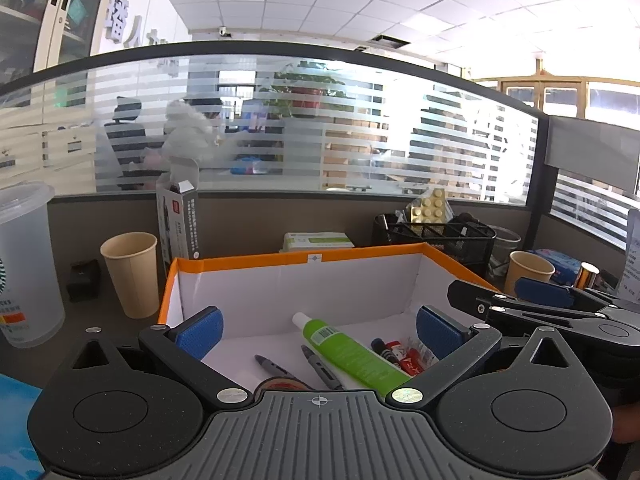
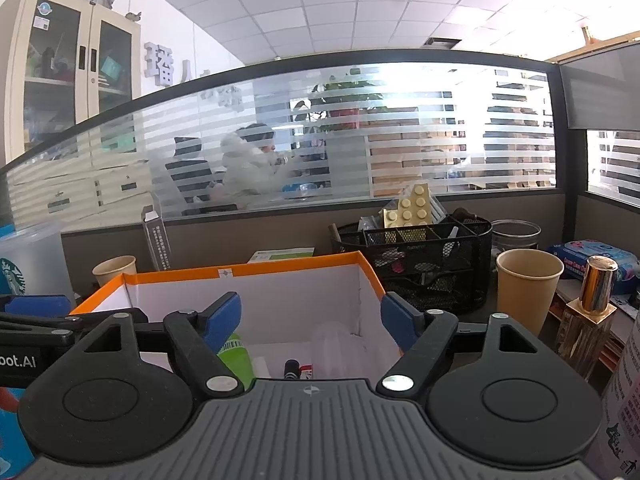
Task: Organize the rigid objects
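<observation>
Two grippers are held side by side at the near edge of an orange-rimmed box (image 1: 304, 257), each spread wide with nothing between its blue pads. Between the fingers of the left gripper (image 1: 318, 330), on the white floor of the box, a green tube (image 1: 352, 354) is seen lying slanted, with two grey pens (image 1: 320, 366) just to its left and a roll of tape (image 1: 280, 383) partly hidden nearest the claw. Small red-and-white markers (image 1: 400, 354) are found beside the right pad. The right gripper (image 2: 312, 316) is seen from its own camera over the same box. Beyond the box, ahead and to the right, a black mesh organizer (image 2: 424, 264) is placed, with a paper cup (image 2: 528, 292) right of it. A second paper cup (image 1: 130, 272) is set to the left.
</observation>
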Tool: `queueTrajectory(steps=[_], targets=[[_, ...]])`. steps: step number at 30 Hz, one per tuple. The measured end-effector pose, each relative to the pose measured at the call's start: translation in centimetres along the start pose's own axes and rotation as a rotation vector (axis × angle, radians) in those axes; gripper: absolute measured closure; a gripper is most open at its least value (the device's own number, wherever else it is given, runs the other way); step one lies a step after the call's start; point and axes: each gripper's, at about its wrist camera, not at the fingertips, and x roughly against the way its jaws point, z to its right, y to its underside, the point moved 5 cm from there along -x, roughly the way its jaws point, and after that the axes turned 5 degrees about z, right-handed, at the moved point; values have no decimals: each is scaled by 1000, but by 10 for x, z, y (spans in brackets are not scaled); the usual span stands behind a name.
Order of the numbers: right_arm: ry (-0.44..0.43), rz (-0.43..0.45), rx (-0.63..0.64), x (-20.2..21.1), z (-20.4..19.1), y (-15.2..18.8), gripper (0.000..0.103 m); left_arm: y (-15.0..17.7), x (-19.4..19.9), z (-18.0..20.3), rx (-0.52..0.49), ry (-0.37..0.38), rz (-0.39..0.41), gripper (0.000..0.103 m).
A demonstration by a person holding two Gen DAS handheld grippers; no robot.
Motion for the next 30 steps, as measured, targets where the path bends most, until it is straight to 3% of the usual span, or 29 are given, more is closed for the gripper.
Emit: queueTrajectory(steps=[4, 9, 30], targets=[[13, 11, -2, 0, 1, 0, 9, -1, 2, 1, -1, -2, 8, 0], [23, 22, 0, 0, 1, 1, 0, -2, 2, 1, 1, -3, 10, 0], [27, 23, 11, 0, 1, 2, 0, -4, 5, -1, 0, -15, 14, 0]])
